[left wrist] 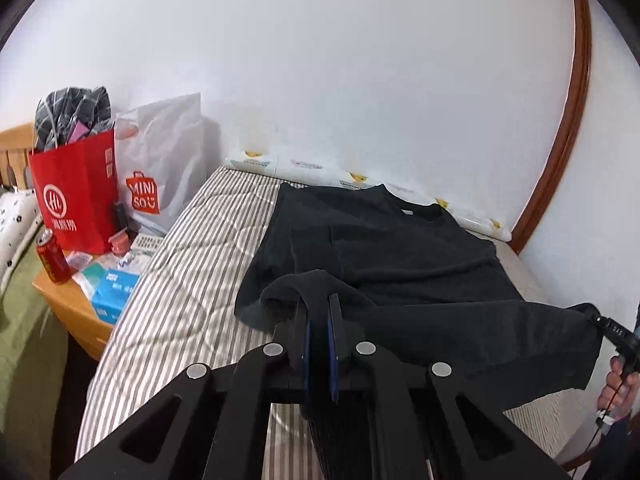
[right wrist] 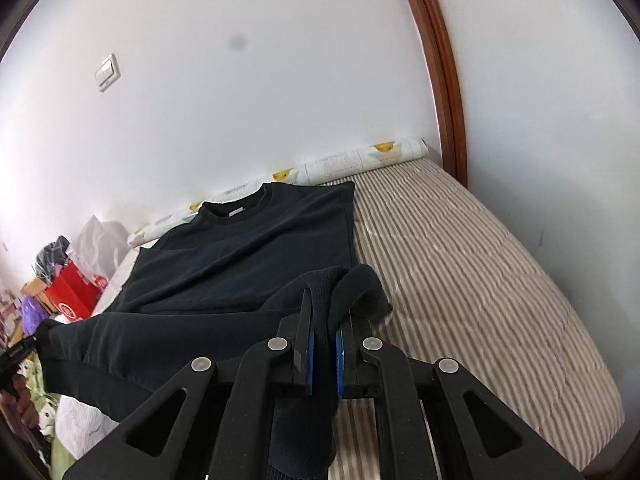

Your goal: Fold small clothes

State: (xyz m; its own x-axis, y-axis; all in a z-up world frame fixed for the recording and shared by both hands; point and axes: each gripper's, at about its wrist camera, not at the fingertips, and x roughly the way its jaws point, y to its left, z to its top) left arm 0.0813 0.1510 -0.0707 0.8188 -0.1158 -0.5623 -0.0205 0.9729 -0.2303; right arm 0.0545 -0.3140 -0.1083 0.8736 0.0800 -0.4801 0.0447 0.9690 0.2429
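Beside bed [left wrist: 192,264], cluttered nightstand [left wrist: 76,308].

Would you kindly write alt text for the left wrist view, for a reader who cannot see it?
The left gripper, shut on the hem of a black T-shirt, lifts it off a striped mattress; the right gripper holds the other hem corner at the frame's right edge. A red paper bag and red can stand on a wooden nightstand.

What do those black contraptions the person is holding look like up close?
Each gripper, left and right, is matte black plastic with angular linkage arms, triangular cut-outs and round silver pivot pins. Its two flat fingers carry blue pads on their inner faces. In the left view, the right gripper's handle shows small white lettering, with a thin cable trailing by the person's bare hand.
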